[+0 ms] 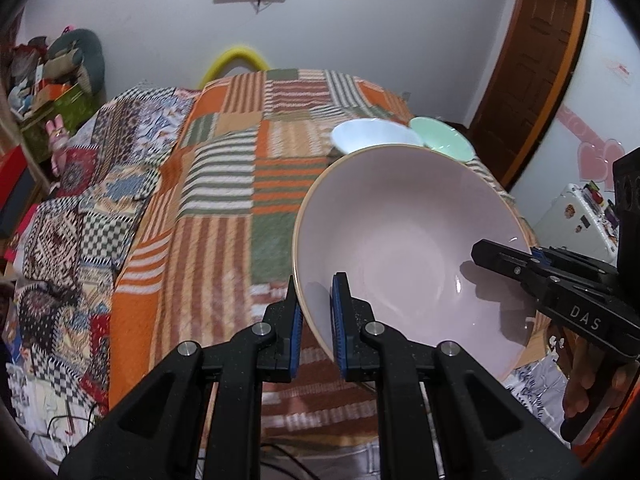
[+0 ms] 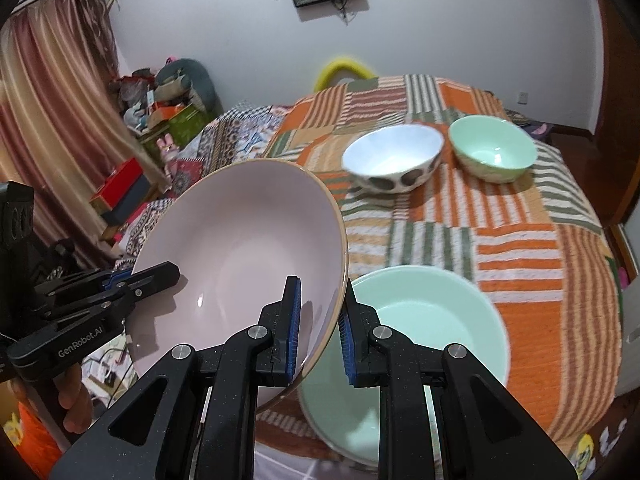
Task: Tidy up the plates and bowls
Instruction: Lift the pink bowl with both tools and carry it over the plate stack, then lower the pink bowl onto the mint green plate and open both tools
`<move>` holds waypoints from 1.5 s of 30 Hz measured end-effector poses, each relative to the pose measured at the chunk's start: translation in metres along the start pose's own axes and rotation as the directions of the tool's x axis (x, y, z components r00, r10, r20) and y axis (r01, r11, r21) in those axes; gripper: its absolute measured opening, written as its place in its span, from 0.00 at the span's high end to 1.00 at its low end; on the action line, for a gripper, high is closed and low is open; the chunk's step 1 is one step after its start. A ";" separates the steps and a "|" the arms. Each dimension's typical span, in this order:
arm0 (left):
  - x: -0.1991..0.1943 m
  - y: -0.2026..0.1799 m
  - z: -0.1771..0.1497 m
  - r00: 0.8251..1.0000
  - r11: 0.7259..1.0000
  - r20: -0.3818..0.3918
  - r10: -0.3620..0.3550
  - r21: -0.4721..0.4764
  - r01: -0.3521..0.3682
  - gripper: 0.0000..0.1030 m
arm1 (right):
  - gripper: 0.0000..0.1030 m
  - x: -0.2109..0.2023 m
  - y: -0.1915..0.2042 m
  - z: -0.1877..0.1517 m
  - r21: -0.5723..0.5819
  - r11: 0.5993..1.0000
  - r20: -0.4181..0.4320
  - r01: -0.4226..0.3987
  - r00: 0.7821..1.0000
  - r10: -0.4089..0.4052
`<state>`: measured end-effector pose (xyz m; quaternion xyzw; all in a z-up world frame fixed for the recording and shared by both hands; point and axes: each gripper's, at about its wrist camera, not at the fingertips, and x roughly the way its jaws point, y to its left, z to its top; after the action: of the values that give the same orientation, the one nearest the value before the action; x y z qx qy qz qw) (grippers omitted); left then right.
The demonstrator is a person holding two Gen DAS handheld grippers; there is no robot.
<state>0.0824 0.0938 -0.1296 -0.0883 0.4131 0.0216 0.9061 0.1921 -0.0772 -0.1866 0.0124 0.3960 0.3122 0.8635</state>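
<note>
Pink, wide and tan-rimmed, the big bowl (image 2: 244,248) hangs tilted above the patchwork blanket (image 2: 500,240). Fingers of the left gripper (image 1: 316,320) clamp its rim on one side, and those of the right gripper (image 2: 318,332) pinch the opposite edge. Just beneath its right edge sits a large mint bowl (image 2: 420,344). Farther back stand a white spotted bowl (image 2: 394,164) and a small green bowl (image 2: 492,154), side by side.
</note>
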 end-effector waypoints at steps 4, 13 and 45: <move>0.008 0.014 -0.008 1.000 1.000 -0.024 0.012 -0.026 -0.013 0.88 | 0.83 0.013 0.011 -0.006 -0.009 1.000 -0.033 -0.009 0.999 0.009; 0.033 0.040 -0.026 0.996 0.996 -0.091 0.022 -0.082 -0.029 0.87 | 0.83 0.045 0.023 -0.014 -0.015 1.000 -0.121 -0.022 0.992 0.020; 0.081 0.071 -0.057 0.973 0.986 -0.219 0.068 -0.136 -0.100 0.80 | 0.83 0.100 0.039 -0.024 -0.126 0.992 -0.242 -0.027 0.970 -0.004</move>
<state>0.0852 0.1510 -0.2376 -0.1388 0.5086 0.0806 0.8459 0.2034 0.0036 -0.2601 -0.0789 0.4772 0.3411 0.8060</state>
